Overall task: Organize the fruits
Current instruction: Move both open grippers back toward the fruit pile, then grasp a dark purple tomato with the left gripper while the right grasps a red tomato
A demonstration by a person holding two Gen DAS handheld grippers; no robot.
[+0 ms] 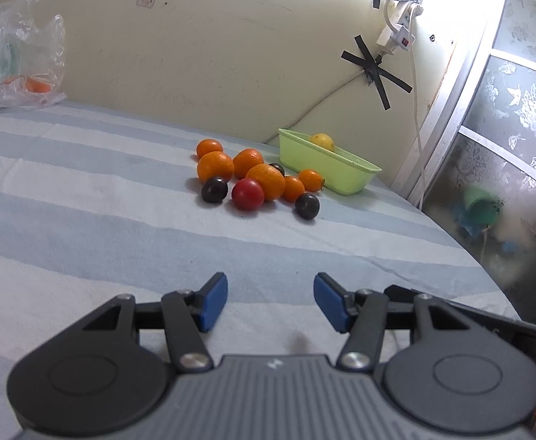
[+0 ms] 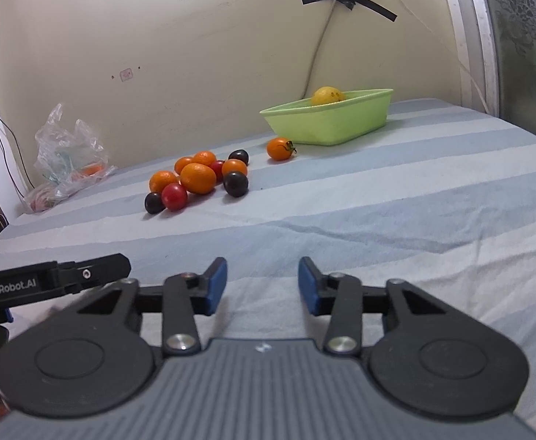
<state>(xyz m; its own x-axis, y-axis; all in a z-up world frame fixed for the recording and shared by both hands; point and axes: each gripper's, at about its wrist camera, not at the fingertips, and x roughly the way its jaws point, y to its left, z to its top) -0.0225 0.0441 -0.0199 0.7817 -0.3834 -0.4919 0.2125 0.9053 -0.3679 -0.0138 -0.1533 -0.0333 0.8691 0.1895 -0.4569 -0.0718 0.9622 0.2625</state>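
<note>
Your striped blue-and-white bedsheet [image 2: 378,201] fills the frame. The pale green plastic tub [image 2: 328,124], upper right, holds one yellow lemon [image 2: 326,95], evidently the sorting bin. Loose oranges, plums and tomatoes [image 2: 198,179] cluster centre-left. Your left gripper [image 1: 270,302] and right gripper [image 2: 262,286] wait apart, empty, low in frame.

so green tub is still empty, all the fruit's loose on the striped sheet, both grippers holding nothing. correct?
Not quite: the green tub isn't empty. A yellow fruit already sits inside it, clearest in the right wrist view. The rest holds: the remaining fruit, like the red tomato, lies loose on the striped sheet, and the left gripper and right gripper both hold nothing.
</note>
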